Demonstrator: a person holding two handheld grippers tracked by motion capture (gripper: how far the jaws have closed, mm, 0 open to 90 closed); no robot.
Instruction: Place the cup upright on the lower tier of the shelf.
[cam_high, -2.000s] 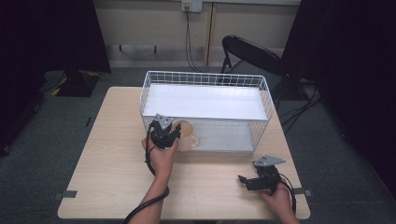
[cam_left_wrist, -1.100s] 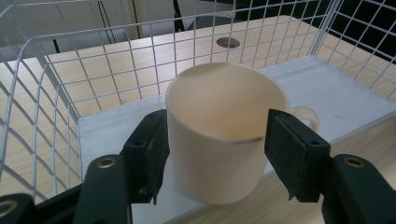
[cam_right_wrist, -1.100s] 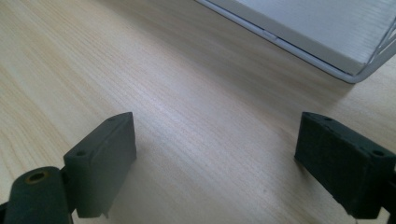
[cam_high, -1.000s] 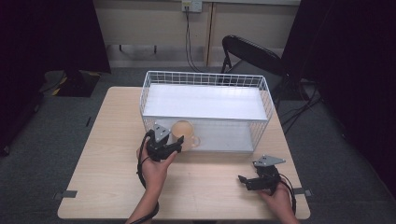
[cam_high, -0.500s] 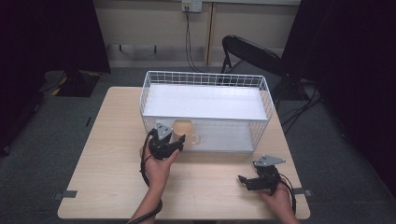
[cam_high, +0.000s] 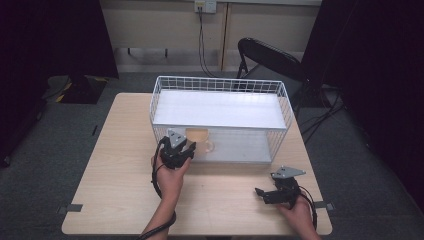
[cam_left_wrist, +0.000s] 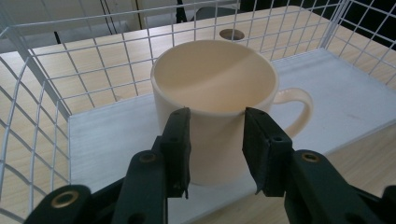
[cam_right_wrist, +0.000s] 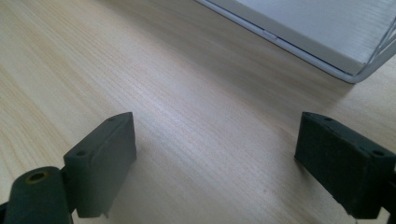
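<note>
A cream mug (cam_left_wrist: 215, 74) stands upright on the white floor of a white wire basket (cam_left_wrist: 93, 70), its handle (cam_left_wrist: 299, 100) to the right. In the high view the mug (cam_high: 198, 135) sits at the basket's (cam_high: 220, 79) front left. My left gripper (cam_left_wrist: 217, 112) is just in front of the mug. Its jaws have just been closing and stand narrower than the mug, with nothing between them and the pads not pressing on it. From above, the left gripper (cam_high: 190, 146) points at the basket front. My right gripper (cam_high: 260, 192) rests at the table's front right, open and empty (cam_right_wrist: 215, 116).
The basket takes up the far middle of the wooden table (cam_high: 115, 170); its white corner (cam_right_wrist: 327, 51) lies ahead of the right gripper. A black folding chair (cam_high: 265, 55) stands behind the table. Bare tabletop lies left of the basket and between the two hands.
The left gripper has drawn back a little from the mug toward the person, and its jaws have narrowed. The mug stays in the basket. The right hand has not moved.
</note>
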